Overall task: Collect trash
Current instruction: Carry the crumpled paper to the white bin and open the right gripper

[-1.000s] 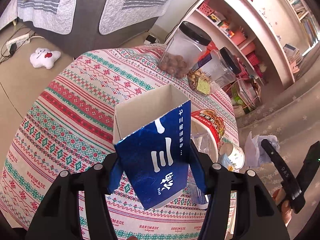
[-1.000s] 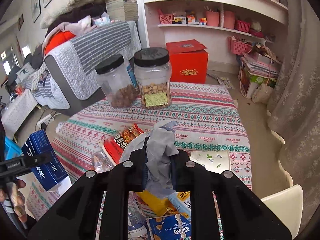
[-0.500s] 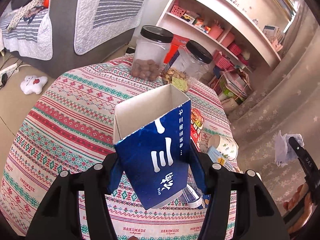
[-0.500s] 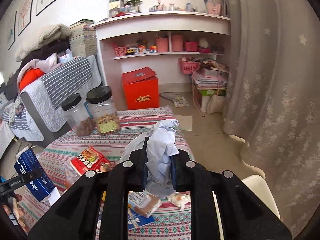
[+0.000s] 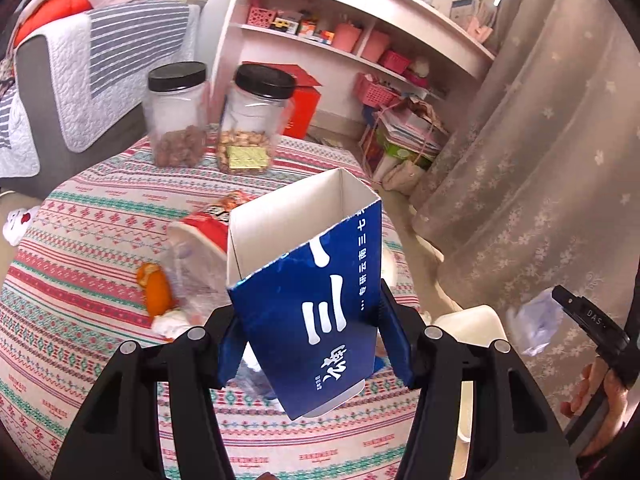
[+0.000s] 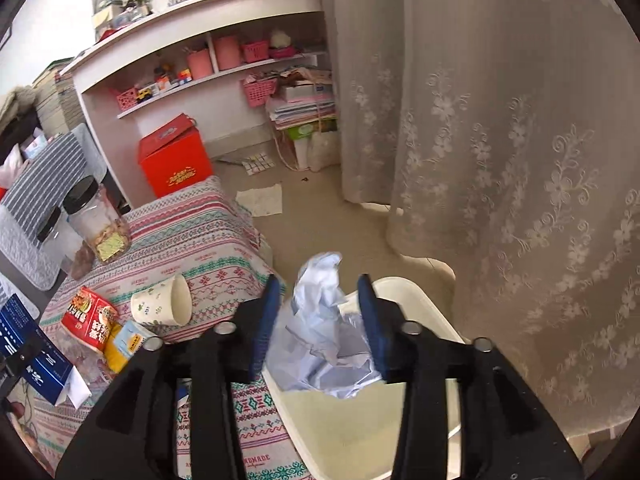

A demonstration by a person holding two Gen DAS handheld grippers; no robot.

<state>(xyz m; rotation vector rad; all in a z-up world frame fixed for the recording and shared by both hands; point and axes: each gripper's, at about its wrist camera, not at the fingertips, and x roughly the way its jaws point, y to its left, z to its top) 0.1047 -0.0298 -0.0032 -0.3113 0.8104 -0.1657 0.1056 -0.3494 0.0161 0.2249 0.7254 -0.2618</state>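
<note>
While opening, right claw [image 6: 318, 312] astride tissue [image 6: 324, 336]

The tablecloth [image 5: 100, 216] repeats "HANDMADE" along its border; the black right gripper [image 5: 592, 316] bears "DAS". The blue carton [image 5: 320, 320] carries white Chinese characters, among them "三".

Hand-held gripper [image 6: 320, 312] opening around tissue [image 6: 326, 344]

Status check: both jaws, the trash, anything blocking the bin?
Left gripper clamped on blue carton. Right gripper jaws opening, crumpled paper loose between them above white bin. Nothing blocking the bin.
</note>
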